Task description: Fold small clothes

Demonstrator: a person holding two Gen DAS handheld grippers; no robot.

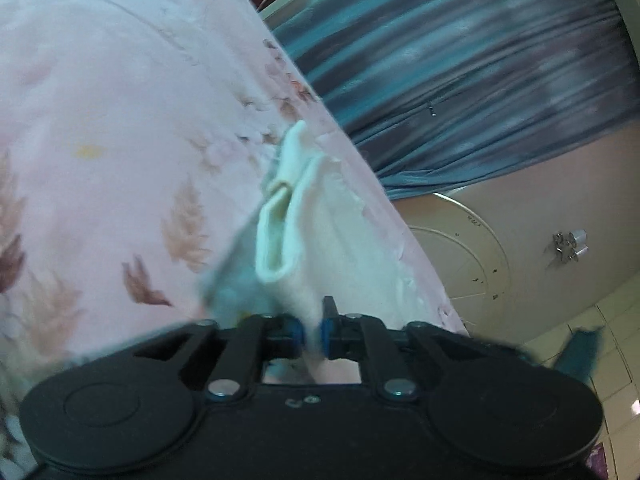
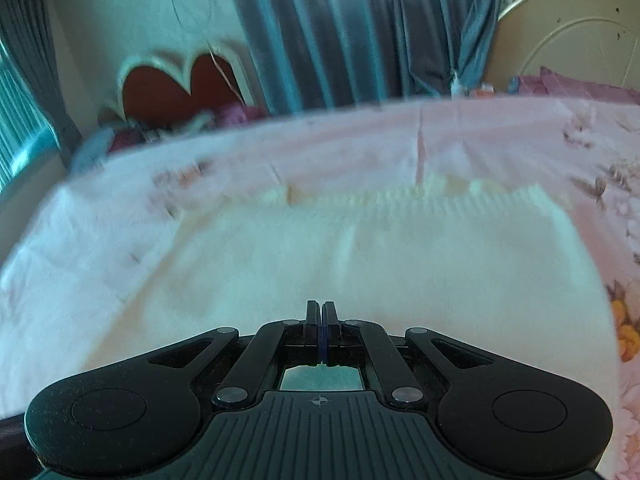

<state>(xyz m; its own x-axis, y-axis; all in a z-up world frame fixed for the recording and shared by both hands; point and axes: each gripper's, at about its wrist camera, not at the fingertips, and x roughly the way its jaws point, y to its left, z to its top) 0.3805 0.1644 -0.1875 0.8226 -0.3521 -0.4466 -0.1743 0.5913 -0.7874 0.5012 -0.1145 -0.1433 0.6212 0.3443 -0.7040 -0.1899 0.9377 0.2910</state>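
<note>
At the edge of a pink floral bed sheet (image 1: pixel 100 128), the left gripper (image 1: pixel 313 330) pinches a cream garment (image 1: pixel 320 240) while the right gripper (image 2: pixel 322 320) hovers fully closed and empty; a neat fold likely needs an even, taut lift.

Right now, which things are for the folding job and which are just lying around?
For the folding:
- white garment, pinched in the left gripper
- right gripper, fingers shut on nothing, over the garment
- pink flowery bedsheet underneath it

Just lying around:
- blue curtain
- red heart-shaped headboard
- white metal bed frame
</note>
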